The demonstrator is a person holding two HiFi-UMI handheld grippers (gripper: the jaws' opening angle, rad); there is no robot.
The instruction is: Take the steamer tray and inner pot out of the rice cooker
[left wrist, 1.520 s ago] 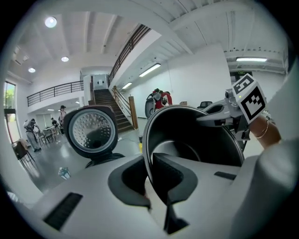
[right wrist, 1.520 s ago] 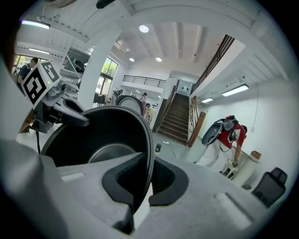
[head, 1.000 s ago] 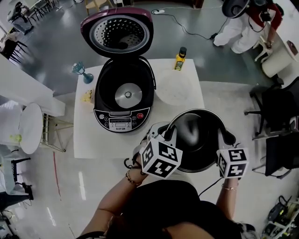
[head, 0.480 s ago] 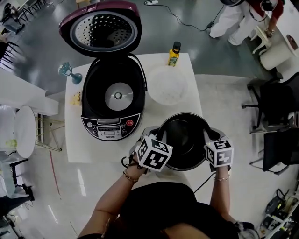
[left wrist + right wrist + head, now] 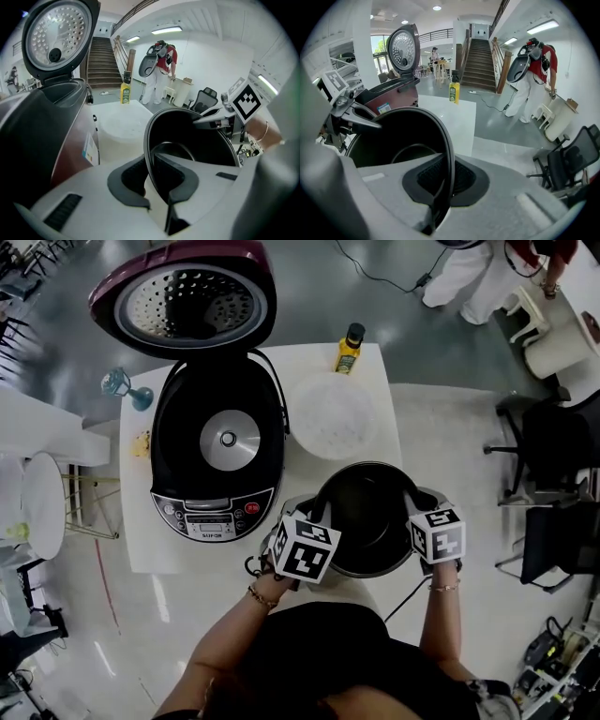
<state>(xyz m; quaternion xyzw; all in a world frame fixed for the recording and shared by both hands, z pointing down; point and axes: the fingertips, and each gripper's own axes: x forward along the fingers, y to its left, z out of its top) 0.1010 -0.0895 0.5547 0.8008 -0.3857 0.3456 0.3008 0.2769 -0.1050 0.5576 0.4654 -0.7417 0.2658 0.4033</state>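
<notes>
The black inner pot (image 5: pixel 367 517) hangs over the white table's front right corner, gripped by its rim from both sides. My left gripper (image 5: pixel 317 514) is shut on the pot's left rim, and its pads clamp the thin edge (image 5: pixel 151 161) in the left gripper view. On the opposite rim my right gripper (image 5: pixel 414 501) is shut as well, the edge (image 5: pixel 449 164) running between its pads. The white steamer tray (image 5: pixel 336 416) lies on the table behind the pot. To the left stands the rice cooker (image 5: pixel 217 451), lid up and cavity bare. I cannot tell whether the pot touches the table.
A yellow bottle (image 5: pixel 349 348) stands at the table's back edge and a teal object (image 5: pixel 120 385) at its back left corner. A person in white and red (image 5: pixel 469 282) stands on the floor beyond. Black chairs (image 5: pixel 553 456) are to the right.
Both grippers have come down with the inner pot between them, from a height above the table to low over its front right corner. The pot looks smaller and more level.
</notes>
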